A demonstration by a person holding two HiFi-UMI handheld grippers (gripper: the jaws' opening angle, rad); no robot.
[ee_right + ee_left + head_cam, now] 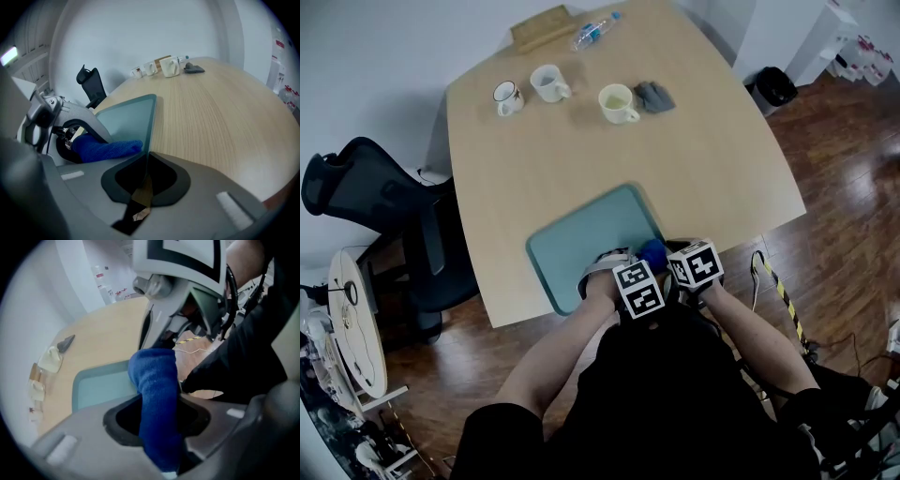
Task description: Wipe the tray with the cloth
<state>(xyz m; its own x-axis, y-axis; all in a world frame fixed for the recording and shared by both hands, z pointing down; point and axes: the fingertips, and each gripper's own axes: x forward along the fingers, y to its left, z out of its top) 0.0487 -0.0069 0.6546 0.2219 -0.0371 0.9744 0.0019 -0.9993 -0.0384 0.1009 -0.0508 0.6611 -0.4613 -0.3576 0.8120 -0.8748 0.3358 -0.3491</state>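
The person's forearms come in from the near edge and meet at the tray's (581, 246) near right corner. The left gripper (157, 414) has its fingers clamped on the blue cloth (156, 387), which sticks out past the fingertips as a thick roll. The right gripper (146, 174) has its fingers together on the tray's thin right rim, just beside the cloth, and looks to be steadying it.

The cloth's tip sits just inside that rim. Whether it presses on the tray floor cannot be told. From the left fingers nearly all of the bare tray floor lies to the left and a little beyond, with the tray's long axis running that way, so the wiping stroke likely has to travel away from the right fingers.

The tray floor is bare. Its near long edge lies close to the surface's (581, 159) near edge, so little margin remains there. The mugs (617, 103) stand well apart beyond the far rim.
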